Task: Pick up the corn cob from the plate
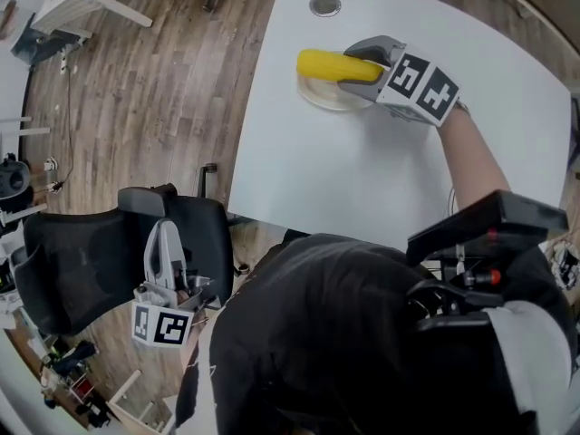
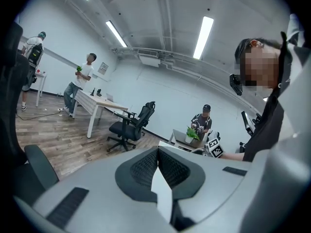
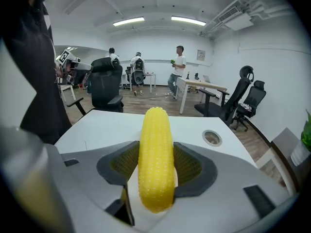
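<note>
A yellow corn cob point(image 1: 337, 65) lies lengthwise between the jaws of my right gripper point(image 1: 362, 69), which is shut on it just above a small pale plate point(image 1: 319, 96) on the white table. In the right gripper view the corn cob point(image 3: 156, 159) fills the gap between the two dark pads, its tip pointing away from the camera. My left gripper point(image 1: 166, 254) hangs low at the left, off the table beside an office chair. Its jaws are pressed together with nothing between them, as the left gripper point(image 2: 157, 160) shows in its own view.
The white table point(image 1: 381, 161) has a round cable grommet point(image 1: 324, 5) near its far edge. A black office chair point(image 1: 100, 252) stands left of the table over wood flooring. In the gripper views, desks, chairs and several people fill the room beyond.
</note>
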The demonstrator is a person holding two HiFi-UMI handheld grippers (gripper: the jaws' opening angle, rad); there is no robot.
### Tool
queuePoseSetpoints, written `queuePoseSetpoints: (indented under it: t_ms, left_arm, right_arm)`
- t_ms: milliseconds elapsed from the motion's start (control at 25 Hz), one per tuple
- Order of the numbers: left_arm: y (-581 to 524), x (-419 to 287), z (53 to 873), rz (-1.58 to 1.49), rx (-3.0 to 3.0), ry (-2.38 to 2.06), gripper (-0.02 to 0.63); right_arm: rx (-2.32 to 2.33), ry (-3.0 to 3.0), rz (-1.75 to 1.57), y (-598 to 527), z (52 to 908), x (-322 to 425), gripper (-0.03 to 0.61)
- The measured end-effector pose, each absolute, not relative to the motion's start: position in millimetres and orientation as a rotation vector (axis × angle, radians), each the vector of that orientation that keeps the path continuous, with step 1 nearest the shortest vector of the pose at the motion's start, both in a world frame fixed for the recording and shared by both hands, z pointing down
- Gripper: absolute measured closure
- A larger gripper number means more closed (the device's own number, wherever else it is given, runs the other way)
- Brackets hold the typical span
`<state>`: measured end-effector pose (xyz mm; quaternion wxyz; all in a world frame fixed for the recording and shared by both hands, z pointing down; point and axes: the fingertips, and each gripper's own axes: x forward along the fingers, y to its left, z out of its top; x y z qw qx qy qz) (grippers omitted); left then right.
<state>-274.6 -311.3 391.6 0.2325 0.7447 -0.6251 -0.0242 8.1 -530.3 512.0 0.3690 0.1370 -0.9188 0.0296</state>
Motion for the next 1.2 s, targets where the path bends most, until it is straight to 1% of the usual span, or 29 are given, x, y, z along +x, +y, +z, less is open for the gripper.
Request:
queuePoseSetpoints:
  t_ms: [360,560,800,1080,1200]
  left_arm:
    - [-285.7,-293.2,386.2,-0.181,2.148,-1.654,0.600]
    - [-240.5,-309.5,391.0,-0.214,2.193,-1.582,0.600]
    - [-184.2,-336.1,399.5,-0.225,2.231,-1.526,0.600]
    - [-136.4,-344.1,396.1,-0.280,2.312,-1.449,0.600]
    - [-111.6,-341.3,398.6,-0.274,2.357,-1.383,0.600]
  right_arm:
    - [0.544,-2.333,0.114,-483.7,496.6,1.5,0.352]
    - [0.703,-2.321,0.188,-428.6,486.3,-0.8,0.351]
    - [0.852,-2.359,0.277,-360.6,484.5,-21.8,0.353]
    - [1.097,-2.579,0.630,-275.5,460.2,-39.6,0.353]
    - [1.159,-2.654,0.718,-233.4,448.3,-47.9,0.353]
